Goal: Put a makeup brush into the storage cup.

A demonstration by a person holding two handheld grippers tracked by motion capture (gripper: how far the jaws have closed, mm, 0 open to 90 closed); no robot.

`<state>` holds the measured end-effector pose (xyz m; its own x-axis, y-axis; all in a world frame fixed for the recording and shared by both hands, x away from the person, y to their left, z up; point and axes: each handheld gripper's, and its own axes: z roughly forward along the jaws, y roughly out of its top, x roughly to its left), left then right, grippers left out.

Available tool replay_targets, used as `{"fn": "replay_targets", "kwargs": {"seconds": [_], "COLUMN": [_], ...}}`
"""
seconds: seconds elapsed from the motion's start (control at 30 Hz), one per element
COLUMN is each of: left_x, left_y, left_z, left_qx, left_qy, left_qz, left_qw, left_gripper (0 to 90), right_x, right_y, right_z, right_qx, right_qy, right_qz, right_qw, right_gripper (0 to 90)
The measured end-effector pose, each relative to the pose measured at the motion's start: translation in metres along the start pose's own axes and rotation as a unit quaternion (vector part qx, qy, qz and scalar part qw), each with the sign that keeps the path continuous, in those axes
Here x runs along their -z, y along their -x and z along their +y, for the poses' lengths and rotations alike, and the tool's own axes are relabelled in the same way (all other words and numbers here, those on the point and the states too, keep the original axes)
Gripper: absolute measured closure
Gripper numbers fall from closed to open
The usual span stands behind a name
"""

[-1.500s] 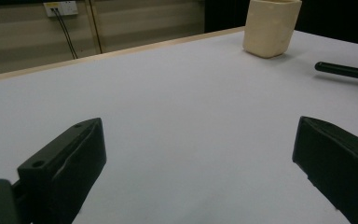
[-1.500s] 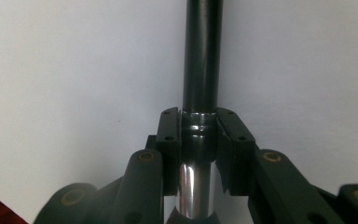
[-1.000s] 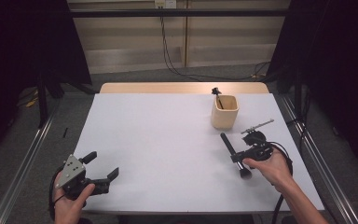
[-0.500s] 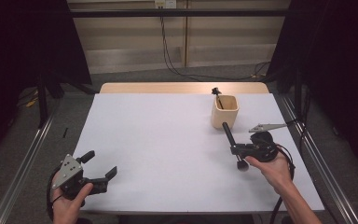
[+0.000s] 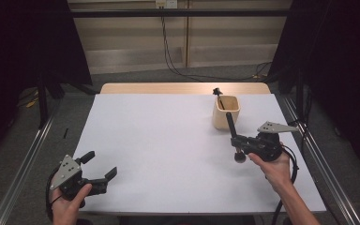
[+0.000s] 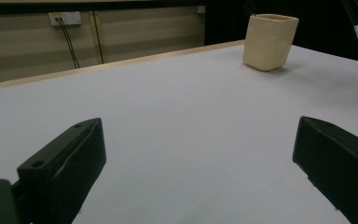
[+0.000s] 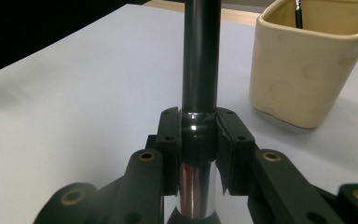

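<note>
White tabletop [image 5: 168, 140], wooden strip along its far edge, fills the middle of the high view; beige wall panelling with a socket and hanging cables lies beyond, dark curtains at both sides, metal rails flanking the table. Item one: cream square cup [image 5: 226, 111], upright in the upper right part of the table, a thin dark utensil [image 5: 219, 96] standing inside it; in the left gripper view the cup appears at upper right, in the right gripper view at upper right just behind the held object. Item two: black cylindrical tool [image 5: 233, 133] with a chrome lower section and a round knob at its near end, raised off the tabletop at right of centre, its upper end tilted toward the cup's near wall. Item three: right gripper [image 7: 199, 140], held in a hand at lower right of the high view, jaws closed tight on the tool where black shaft meets chrome band. Item four: left gripper [image 5: 98, 166], held in a hand at lower left of the high view, jaws spread wide with nothing between them, bare tabletop beneath.
</note>
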<state>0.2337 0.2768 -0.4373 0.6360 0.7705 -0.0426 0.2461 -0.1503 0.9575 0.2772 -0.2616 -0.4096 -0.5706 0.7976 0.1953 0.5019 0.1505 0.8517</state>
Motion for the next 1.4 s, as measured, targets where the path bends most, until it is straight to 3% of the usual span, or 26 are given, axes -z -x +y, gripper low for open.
{"fn": "replay_targets", "kwargs": {"seconds": [0.17, 0.53, 0.83, 0.97, 1.23, 1.4], "left_x": [-0.004, -0.011, -0.016, -0.020, -0.031, -0.036], "left_y": [0.011, 0.016, 0.025, 0.027, 0.030, 0.026], "left_z": [0.005, 0.012, 0.019, 0.021, 0.025, 0.028], "left_qx": [-0.015, -0.020, -0.033, -0.036, -0.041, -0.038], "left_qy": [0.002, -0.007, -0.009, -0.009, -0.016, -0.020], "left_qz": [-0.020, -0.040, -0.063, -0.056, -0.077, -0.078], "left_qw": [0.9997, 0.9990, 0.9974, 0.9977, 0.9960, 0.9960], "left_gripper": [2.6, 2.6, 3.1, 3.8, 3.7, 3.7], "right_x": [0.003, -0.006, -0.021, -0.027, -0.037, -0.044], "right_y": [0.001, -0.012, -0.028, -0.035, -0.043, -0.048], "right_z": [0.001, 0.007, 0.014, 0.018, 0.022, 0.024], "right_qx": [0.005, 0.039, 0.061, 0.067, 0.077, 0.083], "right_qy": [0.010, 0.008, -0.010, -0.016, -0.026, -0.034], "right_qz": [0.011, 0.077, 0.125, 0.145, 0.163, 0.176], "right_qw": [0.9999, 0.9963, 0.9902, 0.9870, 0.9834, 0.9802], "right_gripper": [73.2, 73.2, 73.2, 73.2, 73.2, 73.2]}}
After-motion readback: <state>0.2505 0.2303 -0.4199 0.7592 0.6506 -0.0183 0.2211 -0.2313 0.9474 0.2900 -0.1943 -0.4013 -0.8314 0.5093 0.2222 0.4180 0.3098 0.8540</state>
